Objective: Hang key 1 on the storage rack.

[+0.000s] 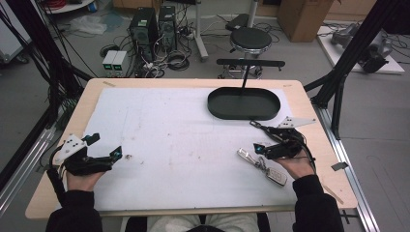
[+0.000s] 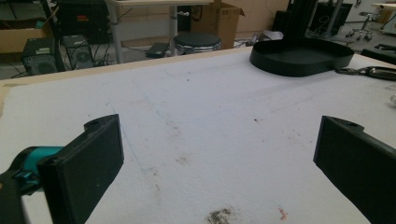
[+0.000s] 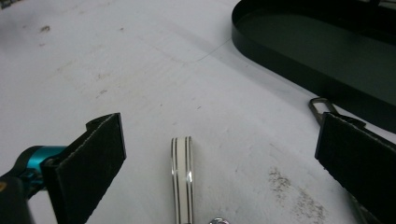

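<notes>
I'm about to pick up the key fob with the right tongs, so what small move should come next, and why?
Probably ease the right tongs down and slightly forward, then close. They stand open with the key fob's silver strap lying flat on the white mat between them, untouched. The left tongs are open and far off.

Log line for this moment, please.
right gripper: open, over key fob | left gripper: open, idle | tray: empty
</notes>
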